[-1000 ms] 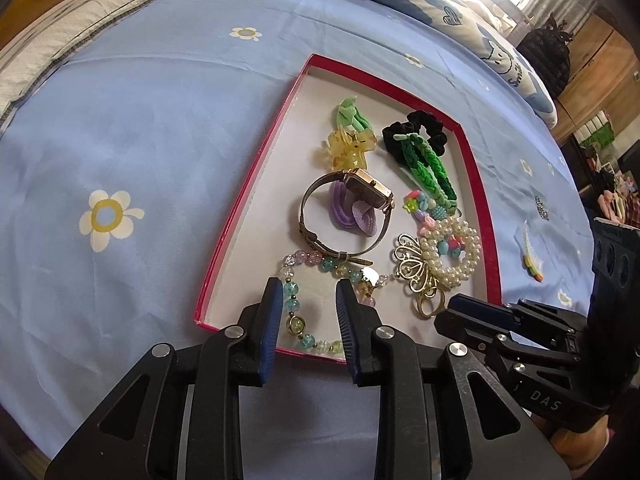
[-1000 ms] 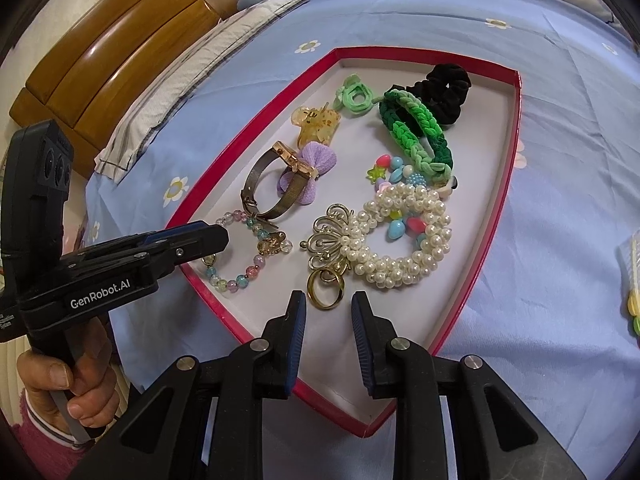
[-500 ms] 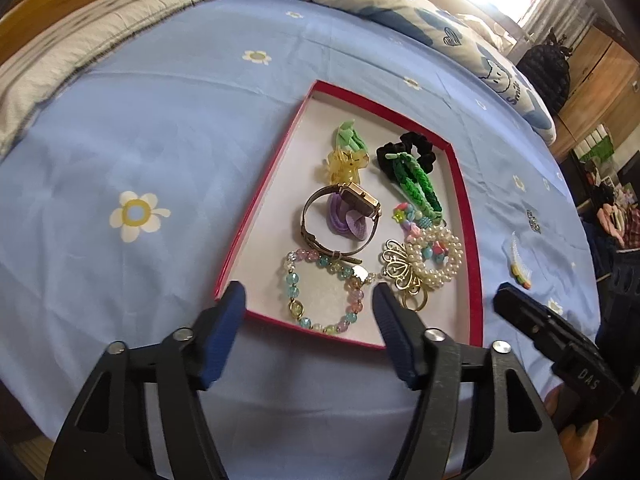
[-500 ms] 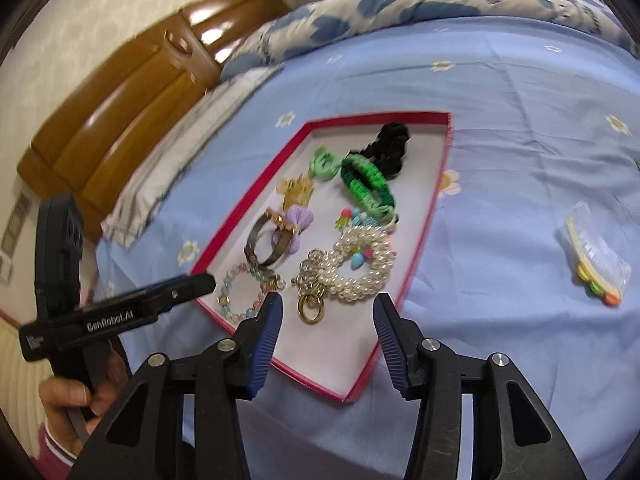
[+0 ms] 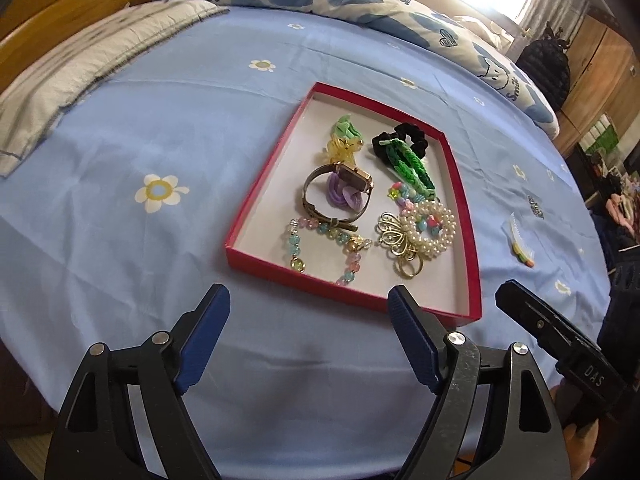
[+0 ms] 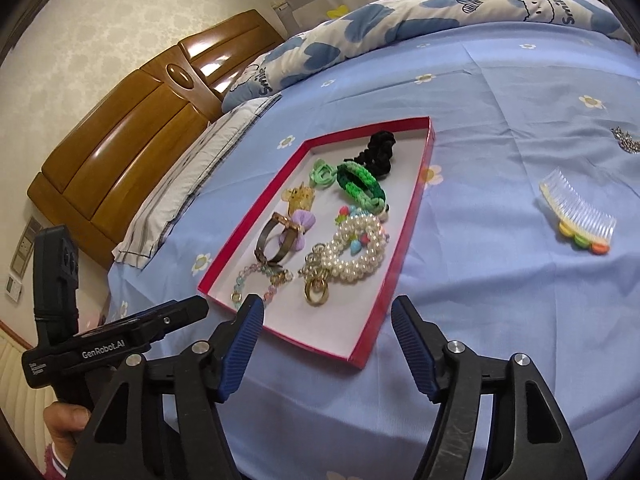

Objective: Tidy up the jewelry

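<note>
**Two empty grippers above a tray of light jewelry**

Two things remain loose on the soft blue bedsheet [image 6: 500, 280]: a clear hair comb [image 6: 576, 216] right of the red tray [image 5: 472, 280], and a small sparkly piece [image 6: 626, 140] beyond it. You hold the left gripper [image 5: 308, 340] and right gripper [image 6: 328, 344] with jaws just opened wide, nothing between them. The comb looks light, stiff and slippery; grip its beaded spine, probably. Wooden headboard [image 6: 132, 128] behind.

Blue sheet [image 6: 500, 280]: red tray [image 6: 412, 216], hair comb [image 6: 576, 216]
</note>
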